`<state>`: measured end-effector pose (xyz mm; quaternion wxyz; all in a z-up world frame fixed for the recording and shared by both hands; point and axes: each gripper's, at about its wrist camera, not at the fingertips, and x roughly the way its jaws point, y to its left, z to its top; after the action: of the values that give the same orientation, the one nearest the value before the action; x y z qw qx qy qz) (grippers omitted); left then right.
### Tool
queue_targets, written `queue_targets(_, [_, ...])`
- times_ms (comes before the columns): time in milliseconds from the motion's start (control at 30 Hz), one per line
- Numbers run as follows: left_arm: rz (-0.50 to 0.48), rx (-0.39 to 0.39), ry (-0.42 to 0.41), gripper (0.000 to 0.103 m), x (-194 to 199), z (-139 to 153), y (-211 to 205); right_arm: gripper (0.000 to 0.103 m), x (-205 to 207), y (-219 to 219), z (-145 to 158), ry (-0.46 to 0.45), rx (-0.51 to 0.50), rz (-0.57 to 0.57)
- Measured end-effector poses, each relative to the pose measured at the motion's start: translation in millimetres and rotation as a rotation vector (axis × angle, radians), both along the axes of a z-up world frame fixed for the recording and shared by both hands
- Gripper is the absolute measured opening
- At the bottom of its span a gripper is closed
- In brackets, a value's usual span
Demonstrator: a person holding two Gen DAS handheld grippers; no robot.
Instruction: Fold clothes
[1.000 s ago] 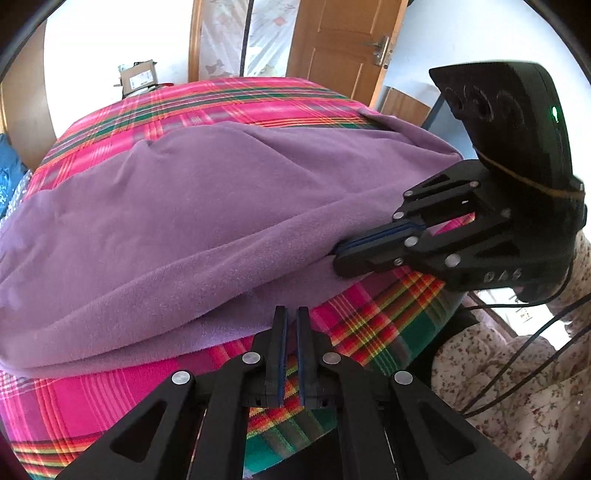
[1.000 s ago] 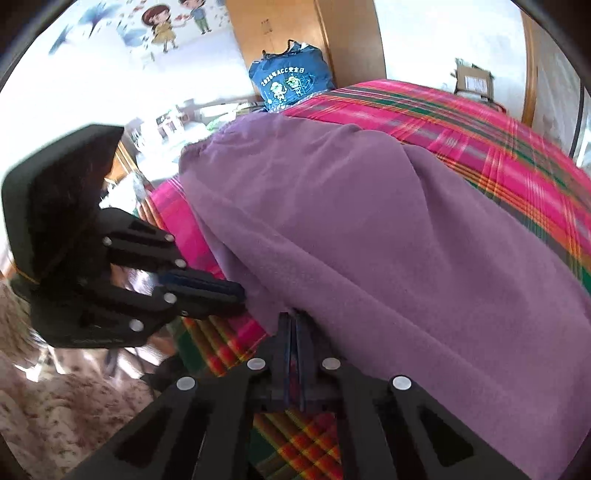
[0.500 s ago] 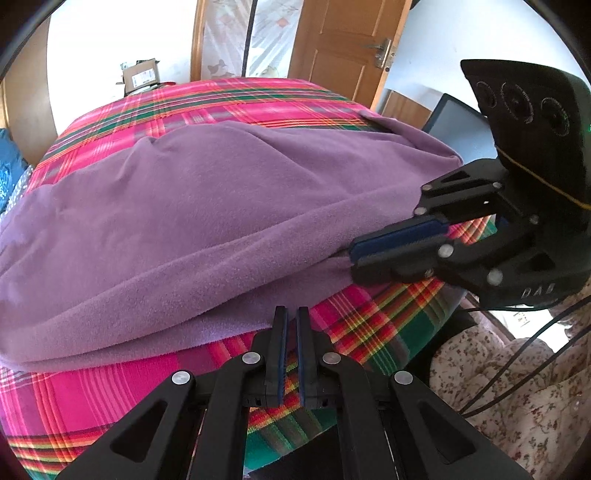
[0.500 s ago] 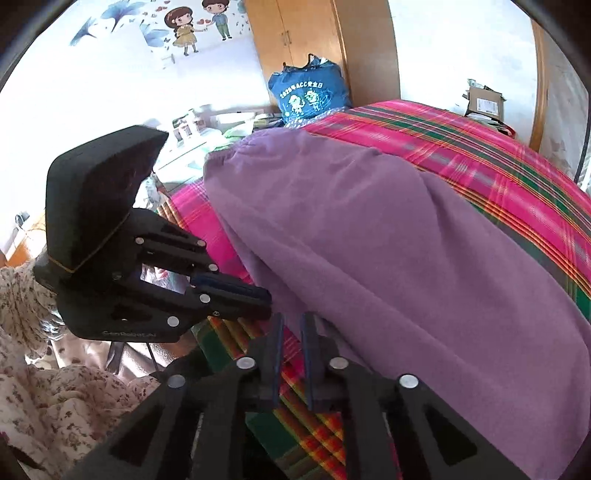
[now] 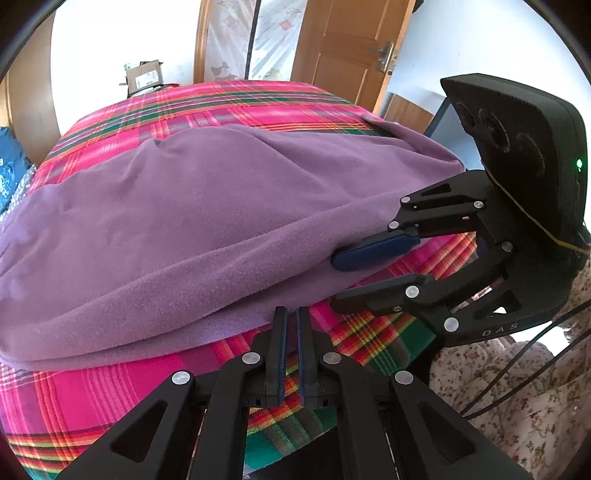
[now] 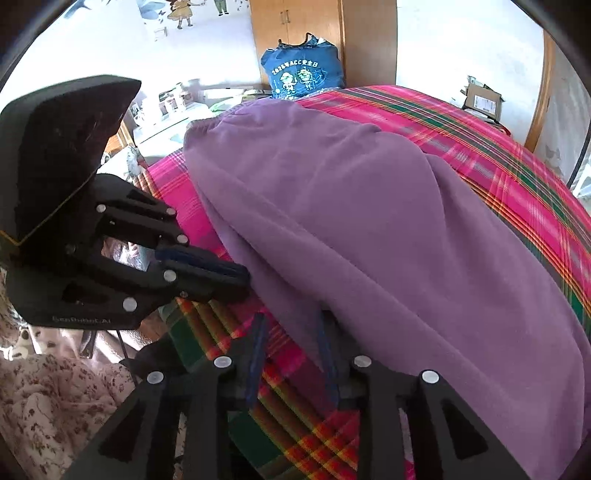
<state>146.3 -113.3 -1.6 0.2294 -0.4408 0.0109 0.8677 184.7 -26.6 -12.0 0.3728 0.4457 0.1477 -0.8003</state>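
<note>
Two fisheye views over a bed dressed in a pink, green and orange plaid cover [image 5: 229, 110], with a purple fleece garment [image 5: 192, 221] folded double and spread across most of it, long folded edge running along the near side. Far left in the left wrist view, a sliver of a blue bag [image 5: 9, 166]; behind the bed, a cardboard box [image 5: 144, 75], then a wooden door [image 5: 343, 48]. At bottom centre, the left gripper [image 5: 290, 321] with its jaws pressed together, only a thin slit between the blue-lined pads, tips just at the garment's lower hem over the plaid cover — nothing visibly pinched. Further right, the right gripper [image 5: 340, 280] seen from the side, jaws opening, upper blue pad lying against the purple fabric's edge and lower finger beneath it, cloth edge between the two but not clamped. Bottom right, floral-print fabric [image 5: 517, 406], likely the person's clothing, crossed by black cables. In the right wrist view, the left gripper [image 6: 240, 278] at left beside the garment's edge, tips closed; at bottom centre, the right gripper [image 6: 291, 332] spread apart, a corner of the purple garment hanging down between its fingers over the plaid. Behind, a blue tote bag [image 6: 303, 70] against a wooden wardrobe [image 6: 321, 33].
</note>
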Motion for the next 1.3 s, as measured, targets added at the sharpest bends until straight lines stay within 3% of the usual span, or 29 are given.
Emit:
queue_targets(433, [-0.013, 0.014, 0.029, 0.005, 0, 11, 1, 0.028, -6, 5, -1, -0.024, -0.028, -0.058])
queue_targets(567, [-0.013, 0.010, 0.029, 0.005, -2, 12, 1, 0.015, -7, 8, -1, -0.025, -0.019, -0.078])
queue_targets(967, [0.021, 0.027, 0.024, 0.006, -17, 17, 2, 0.013, 11, -4, -4, 0.069, 0.054, -0.034])
queue_targets(1300, [0.040, 0.037, 0.019, 0.006, -14, 21, -1, 0.002, 12, -1, -2, 0.049, 0.028, -0.035])
